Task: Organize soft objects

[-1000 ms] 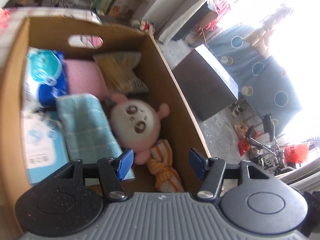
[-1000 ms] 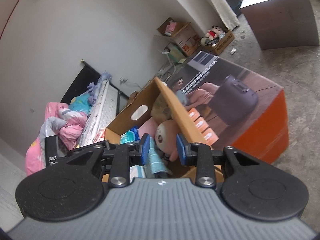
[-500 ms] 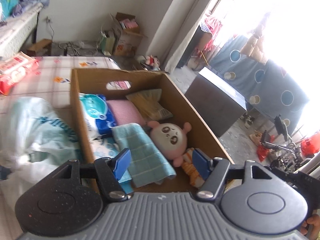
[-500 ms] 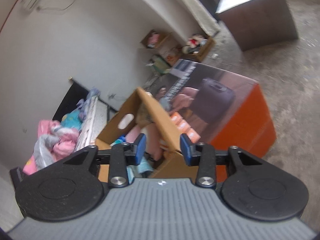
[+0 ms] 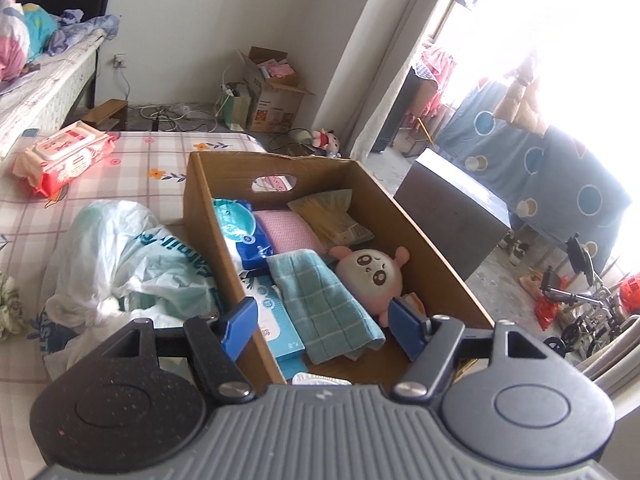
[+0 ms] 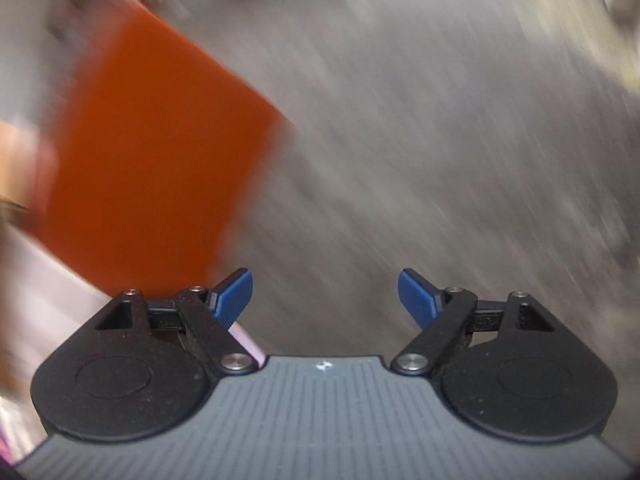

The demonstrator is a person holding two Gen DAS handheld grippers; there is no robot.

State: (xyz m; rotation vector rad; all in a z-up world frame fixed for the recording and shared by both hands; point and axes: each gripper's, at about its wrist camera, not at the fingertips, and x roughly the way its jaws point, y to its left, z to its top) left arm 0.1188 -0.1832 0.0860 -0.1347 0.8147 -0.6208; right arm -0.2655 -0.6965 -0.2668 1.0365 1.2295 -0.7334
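In the left wrist view a cardboard box stands on the bed. Inside lie a round pink-and-white plush toy, a folded teal towel, a pink cloth, a blue wipes pack and a yellowish packet. My left gripper hangs over the box's near end, its jaws opening with nothing between them. The right wrist view is heavily blurred. My right gripper points down at grey floor beside an orange box side, its jaws opening and empty.
A crumpled white plastic bag lies left of the box on the checked bedsheet. A red wipes pack sits at the far left. Beyond the bed stand a dark cabinet, an open carton and a bicycle.
My left gripper drew back and rose from the box, so the whole box and the bed now show. My right gripper swung down fast toward the floor and opened wide.
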